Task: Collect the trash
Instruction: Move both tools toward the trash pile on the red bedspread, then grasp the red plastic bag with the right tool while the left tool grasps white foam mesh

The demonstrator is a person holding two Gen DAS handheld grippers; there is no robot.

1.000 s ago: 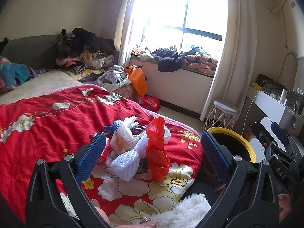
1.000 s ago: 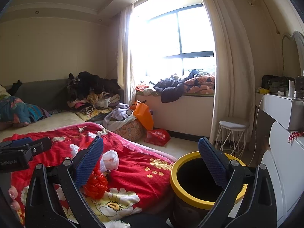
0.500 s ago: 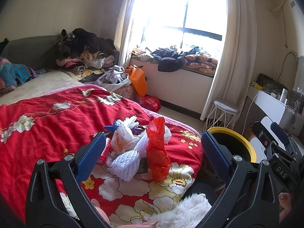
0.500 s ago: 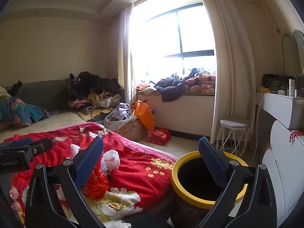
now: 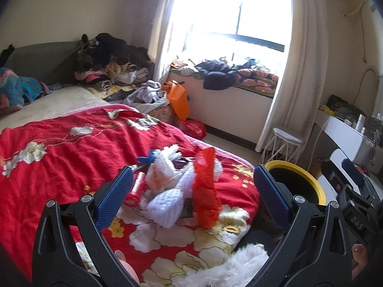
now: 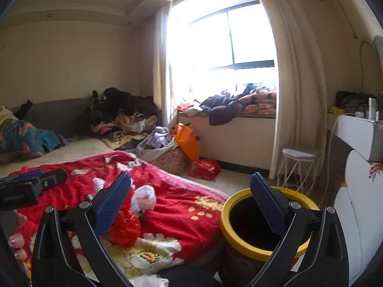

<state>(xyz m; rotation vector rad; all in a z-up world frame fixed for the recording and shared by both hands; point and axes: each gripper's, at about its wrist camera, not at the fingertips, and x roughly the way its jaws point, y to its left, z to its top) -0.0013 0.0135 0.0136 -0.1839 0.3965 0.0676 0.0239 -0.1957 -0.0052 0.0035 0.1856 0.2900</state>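
On the red floral quilt [image 5: 59,157] covering the bed lies the trash: a heap of white foam netting [image 5: 167,198], a crumpled red plastic mesh bag [image 5: 205,196] standing upright at its right side, and a small red tube [image 5: 135,189] at its left. Left gripper [image 5: 191,196] hangs above this heap, jaws spread wide and empty, the heap framed between them. Right gripper [image 6: 191,205] is likewise released and empty, aimed between the bed edge and the yellow-rimmed dark bin [image 6: 265,222] standing on the floor just beside the bed. Judgement: collection has not begun; the approach is in hand. Next move calls for lowering the left jaws onto one light piece, closing gently, then carrying it over the bin mouth.
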